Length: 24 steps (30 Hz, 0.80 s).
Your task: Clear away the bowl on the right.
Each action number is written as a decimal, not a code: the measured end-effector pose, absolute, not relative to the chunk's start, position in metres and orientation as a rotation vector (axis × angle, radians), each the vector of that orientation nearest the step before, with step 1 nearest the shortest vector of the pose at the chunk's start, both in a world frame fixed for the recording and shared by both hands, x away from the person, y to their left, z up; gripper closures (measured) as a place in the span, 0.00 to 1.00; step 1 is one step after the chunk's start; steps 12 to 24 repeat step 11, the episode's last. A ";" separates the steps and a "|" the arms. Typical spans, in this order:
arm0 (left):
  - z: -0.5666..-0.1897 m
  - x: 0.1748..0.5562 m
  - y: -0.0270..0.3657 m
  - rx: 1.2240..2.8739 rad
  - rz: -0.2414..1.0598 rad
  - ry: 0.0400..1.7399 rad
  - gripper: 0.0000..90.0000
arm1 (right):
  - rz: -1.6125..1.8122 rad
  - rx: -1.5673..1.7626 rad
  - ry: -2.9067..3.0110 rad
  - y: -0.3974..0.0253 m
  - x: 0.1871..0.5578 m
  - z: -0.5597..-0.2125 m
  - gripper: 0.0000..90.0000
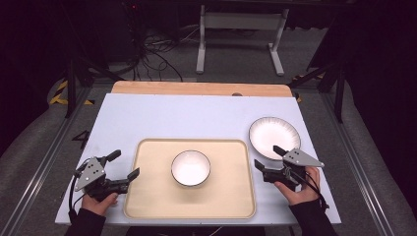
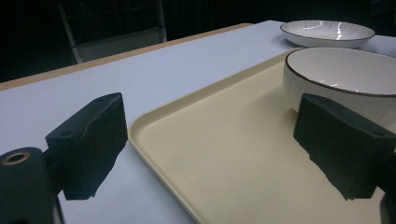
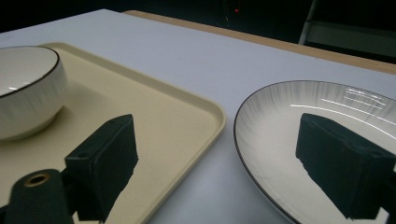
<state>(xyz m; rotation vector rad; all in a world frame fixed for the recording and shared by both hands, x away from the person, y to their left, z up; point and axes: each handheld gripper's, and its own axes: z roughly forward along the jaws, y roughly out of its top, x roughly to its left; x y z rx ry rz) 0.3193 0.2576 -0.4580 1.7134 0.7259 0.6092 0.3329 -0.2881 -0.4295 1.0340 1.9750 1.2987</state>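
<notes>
We hold a black claw in each hand at the pale blue desk point(image 1: 162, 113). Our left claw point(image 1: 127, 165) is wide apart and grips nothing. From above we see it at the left edge of the flat cream plastic tray point(image 1: 152, 196). One jaw hangs over the bare desk and the other hangs over the tray. In the left gripper view, the tray's rounded corner sits between the two jaws. The round white bowl with a thin dark rim point(image 1: 191, 167) stands upright in the middle of the tray, close behind the jaw on the right side of that view. Our right claw point(image 1: 269, 157) is wide apart too and grips nothing. It sits at the tray's right side. In the right gripper view, one jaw hangs over the tray and the other hangs over the round white plate with a dark rim point(image 1: 274, 137). The plate lies flat on the desk, just beside the tray but not touching it.
</notes>
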 end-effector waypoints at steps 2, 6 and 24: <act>-0.458 0.319 0.257 1.714 0.609 0.725 0.12 | 1.293 1.014 1.974 -0.289 0.331 -0.434 0.14; -0.458 0.318 0.257 1.717 0.607 0.722 0.12 | 1.299 0.998 1.978 -0.290 0.328 -0.439 0.13; -0.458 0.319 0.257 1.714 0.605 0.720 0.12 | 1.286 0.974 1.978 -0.289 0.329 -0.442 0.15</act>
